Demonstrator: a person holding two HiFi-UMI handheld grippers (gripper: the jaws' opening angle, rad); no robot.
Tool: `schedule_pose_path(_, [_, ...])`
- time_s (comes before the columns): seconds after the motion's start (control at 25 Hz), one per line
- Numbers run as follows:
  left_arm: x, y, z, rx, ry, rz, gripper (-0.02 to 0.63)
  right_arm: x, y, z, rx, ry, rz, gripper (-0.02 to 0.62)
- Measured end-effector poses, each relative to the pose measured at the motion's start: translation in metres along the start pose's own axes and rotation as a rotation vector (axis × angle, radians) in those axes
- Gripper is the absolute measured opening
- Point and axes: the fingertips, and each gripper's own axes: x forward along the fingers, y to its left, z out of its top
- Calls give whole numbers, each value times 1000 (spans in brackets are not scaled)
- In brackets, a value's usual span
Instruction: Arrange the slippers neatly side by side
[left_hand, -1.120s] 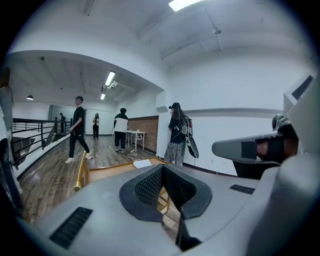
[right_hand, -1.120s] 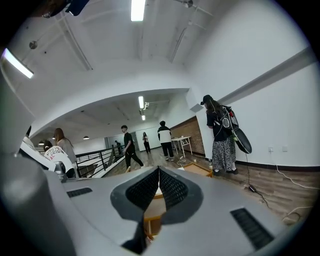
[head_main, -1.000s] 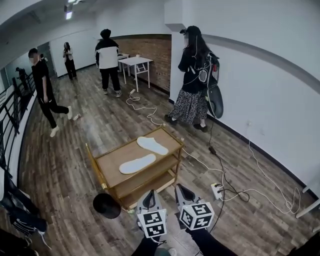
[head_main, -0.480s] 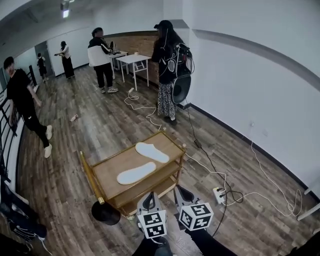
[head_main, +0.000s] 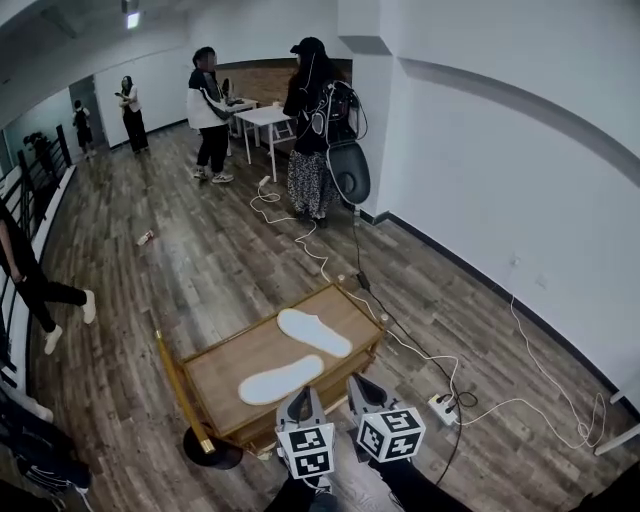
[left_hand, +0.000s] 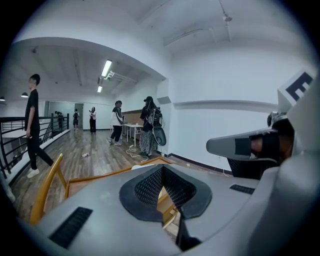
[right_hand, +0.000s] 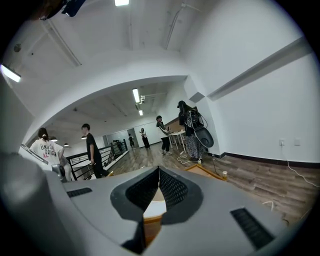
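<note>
Two white slippers just beyond the fingertips, on the top of a wooden cart (head_main: 218, 366). Nearer slipper (head_main: 281, 379) straight ahead of the left gripper (head_main: 300, 397), lying crosswise to it. Farther slipper (head_main: 314, 331) beyond that, ahead of the right gripper (head_main: 357, 381) and slanted the other way. Apart from each other, not touching, not parallel. Both grippers side by side at the cart's near edge, touching neither slipper. Left fingers (left_hand: 147, 185) pressed together at the tips, with nothing between them. Right fingers (right_hand: 171, 186) likewise closed and empty. To the right of the right fingers, a white power strip (head_main: 443, 409) on the wooden floor (head_main: 180, 250). Far ahead of both, several people (head_main: 312, 130) standing near a white table (head_main: 262, 116).
</note>
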Motion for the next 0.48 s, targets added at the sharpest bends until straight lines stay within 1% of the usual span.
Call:
schedule_pose_path(0.24, [33,13,5,-12,19,-11,-2,35,-9,2,0,29,-5,-2])
schedule_pose_path(0.48, [57,22,5,-34,39,2,-2,62,-20,2,-5,66,5,-2])
